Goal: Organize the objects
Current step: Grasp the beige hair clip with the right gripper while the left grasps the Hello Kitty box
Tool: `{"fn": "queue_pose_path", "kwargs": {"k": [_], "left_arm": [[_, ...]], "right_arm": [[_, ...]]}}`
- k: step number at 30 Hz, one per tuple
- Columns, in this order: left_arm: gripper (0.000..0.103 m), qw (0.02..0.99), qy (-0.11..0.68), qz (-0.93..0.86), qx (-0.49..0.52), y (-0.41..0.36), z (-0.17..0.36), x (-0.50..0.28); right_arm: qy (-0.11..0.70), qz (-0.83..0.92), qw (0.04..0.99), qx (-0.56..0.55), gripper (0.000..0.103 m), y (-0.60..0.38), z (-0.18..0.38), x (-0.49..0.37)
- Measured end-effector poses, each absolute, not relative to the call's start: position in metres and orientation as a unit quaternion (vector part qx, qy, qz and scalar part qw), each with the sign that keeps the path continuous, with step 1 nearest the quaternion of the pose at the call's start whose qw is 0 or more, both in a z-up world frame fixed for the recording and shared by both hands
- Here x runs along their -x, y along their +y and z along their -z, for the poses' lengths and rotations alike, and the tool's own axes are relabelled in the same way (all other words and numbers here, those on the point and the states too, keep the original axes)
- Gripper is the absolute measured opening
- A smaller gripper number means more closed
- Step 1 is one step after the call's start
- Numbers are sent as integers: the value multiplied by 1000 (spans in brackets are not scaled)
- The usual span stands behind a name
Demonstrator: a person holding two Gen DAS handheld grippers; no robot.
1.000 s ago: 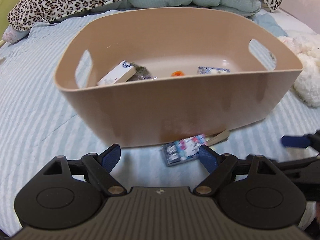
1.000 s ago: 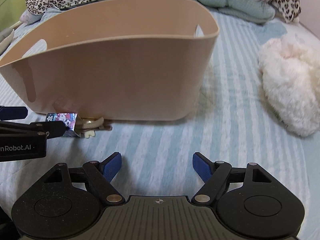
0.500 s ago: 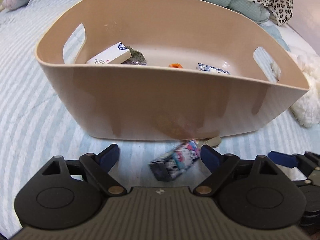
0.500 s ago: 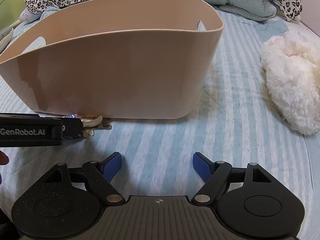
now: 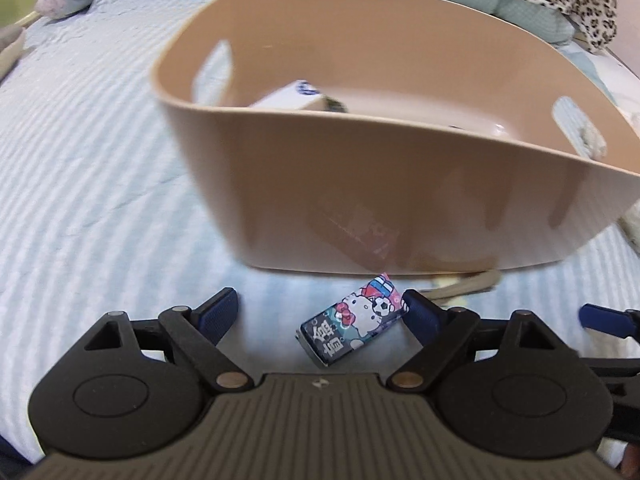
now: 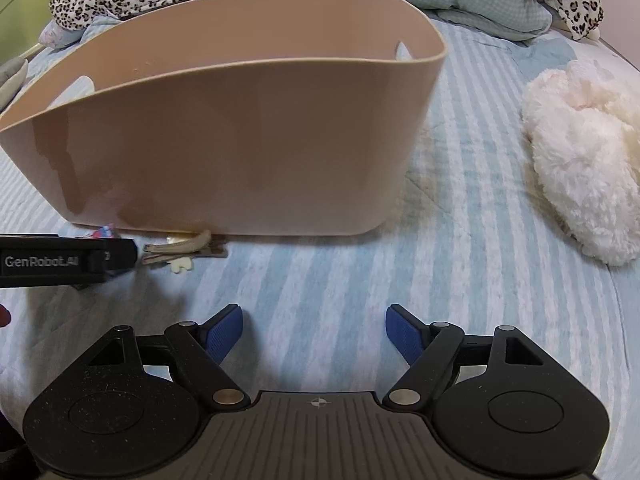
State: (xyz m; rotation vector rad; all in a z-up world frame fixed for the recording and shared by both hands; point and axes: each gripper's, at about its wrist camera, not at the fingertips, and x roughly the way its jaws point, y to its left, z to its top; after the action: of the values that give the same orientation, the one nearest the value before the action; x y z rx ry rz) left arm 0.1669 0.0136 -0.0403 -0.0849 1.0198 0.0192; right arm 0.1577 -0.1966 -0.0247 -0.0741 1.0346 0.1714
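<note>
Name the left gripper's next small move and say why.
Probably shift the left gripper a little rightward to centre the cartoon packet, then close. Its jaws are open, and the packet lies on the bedspread hard against the right finger, outside the tan basket.

The light is soft and even, like indoor daylight, with no hard glare. The beige tub (image 5: pixel 400 184) has a faint sheen and pale reflections on its near wall, and it casts a weak shadow on the striped bedsheet (image 6: pixel 460 280) under its base. The left wrist view is blurred by motion, most at the tub's rim and at 3 o'clock. The right wrist view is sharper. Both views bend strongly at the edges, and the corners go dark.
</note>
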Motion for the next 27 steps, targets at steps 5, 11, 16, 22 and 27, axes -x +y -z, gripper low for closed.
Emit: {"fn": "queue_pose_path", "kwargs": {"k": [5, 11, 16, 22, 27], "left_arm": [[89, 861, 506, -9, 50, 35, 42, -166], [86, 856, 515, 8, 38, 44, 42, -167], [82, 854, 520, 20, 9, 50, 41, -167], [82, 850, 526, 31, 7, 68, 40, -171], [80, 852, 521, 42, -7, 82, 40, -172]], "right_arm": [[488, -100, 866, 28, 80, -185, 25, -162], [478, -117, 870, 34, 84, -163, 30, -169], [468, -118, 875, 38, 91, -150, 34, -171], [457, -121, 881, 20, 99, -145, 37, -169], [450, -120, 885, 16, 98, -142, 39, -168]]}}
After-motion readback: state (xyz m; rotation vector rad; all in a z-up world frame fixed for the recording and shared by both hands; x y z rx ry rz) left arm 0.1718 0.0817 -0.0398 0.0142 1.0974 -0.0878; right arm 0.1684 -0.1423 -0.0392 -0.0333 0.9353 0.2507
